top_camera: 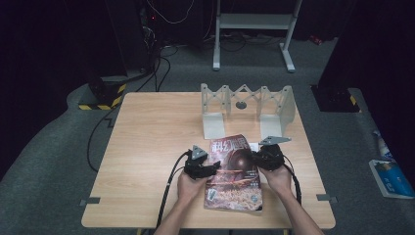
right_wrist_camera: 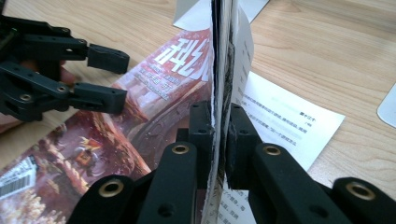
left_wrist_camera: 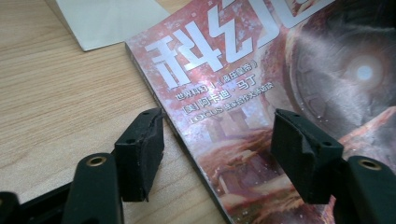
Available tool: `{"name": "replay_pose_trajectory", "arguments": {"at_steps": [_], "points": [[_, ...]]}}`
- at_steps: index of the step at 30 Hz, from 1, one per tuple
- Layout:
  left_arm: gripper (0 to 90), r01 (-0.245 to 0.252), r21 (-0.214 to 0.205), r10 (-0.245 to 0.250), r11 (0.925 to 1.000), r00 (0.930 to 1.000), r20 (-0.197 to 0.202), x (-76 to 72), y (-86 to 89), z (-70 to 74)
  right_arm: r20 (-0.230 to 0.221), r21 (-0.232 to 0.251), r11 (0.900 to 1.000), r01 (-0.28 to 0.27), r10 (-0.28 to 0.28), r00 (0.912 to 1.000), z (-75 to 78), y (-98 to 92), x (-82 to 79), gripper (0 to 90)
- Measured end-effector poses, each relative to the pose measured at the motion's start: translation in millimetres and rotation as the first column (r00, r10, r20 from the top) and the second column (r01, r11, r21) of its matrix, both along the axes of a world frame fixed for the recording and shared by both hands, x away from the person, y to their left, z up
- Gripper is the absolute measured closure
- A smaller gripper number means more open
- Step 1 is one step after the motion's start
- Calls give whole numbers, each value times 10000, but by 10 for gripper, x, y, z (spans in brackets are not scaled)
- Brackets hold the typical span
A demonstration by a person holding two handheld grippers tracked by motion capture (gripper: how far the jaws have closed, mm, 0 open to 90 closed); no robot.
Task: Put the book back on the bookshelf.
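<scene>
Right tool (right_wrist_camera: 219,140): pinches magazine (top_camera: 235,171) cover edge, lifted upright.
Left tool (left_wrist_camera: 217,154): spread, straddling spine on surface (top_camera: 147,137).

a light wooden table (top_camera: 147,147) stands on grey carpet floor (top_camera: 49,147) in a dark room, with a white metal stand (top_camera: 254,22) behind it, black cables (top_camera: 161,63) trailing across the floor, and yellow-black hazard tape (top_camera: 105,100) at left.

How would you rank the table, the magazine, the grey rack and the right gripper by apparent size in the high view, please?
1. Table, largest by far.
2. Grey rack.
3. Magazine, close to the rack; the rack sits farther away, so that order is unsure.
4. Right gripper, smallest.
</scene>
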State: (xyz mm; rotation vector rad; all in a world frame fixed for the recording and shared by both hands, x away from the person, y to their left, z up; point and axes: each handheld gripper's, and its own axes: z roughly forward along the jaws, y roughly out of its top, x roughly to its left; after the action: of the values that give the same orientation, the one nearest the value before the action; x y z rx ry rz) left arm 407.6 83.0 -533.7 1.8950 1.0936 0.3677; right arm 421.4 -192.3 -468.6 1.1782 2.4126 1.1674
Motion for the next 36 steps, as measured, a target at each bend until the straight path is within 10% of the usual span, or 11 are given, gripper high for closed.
{"name": "replay_pose_trajectory", "arguments": {"at_steps": [26,36], "points": [[142,920,-1639,-1055,9822,9915,-758,55,48,-17,1326,960,9905,-989,858,9874,252,24,-239,853],[258,675,-874,-736,9939,9949,-686,15,48,18,870,880,9922,-880,803,9930,139,-3,-180,849]]}}
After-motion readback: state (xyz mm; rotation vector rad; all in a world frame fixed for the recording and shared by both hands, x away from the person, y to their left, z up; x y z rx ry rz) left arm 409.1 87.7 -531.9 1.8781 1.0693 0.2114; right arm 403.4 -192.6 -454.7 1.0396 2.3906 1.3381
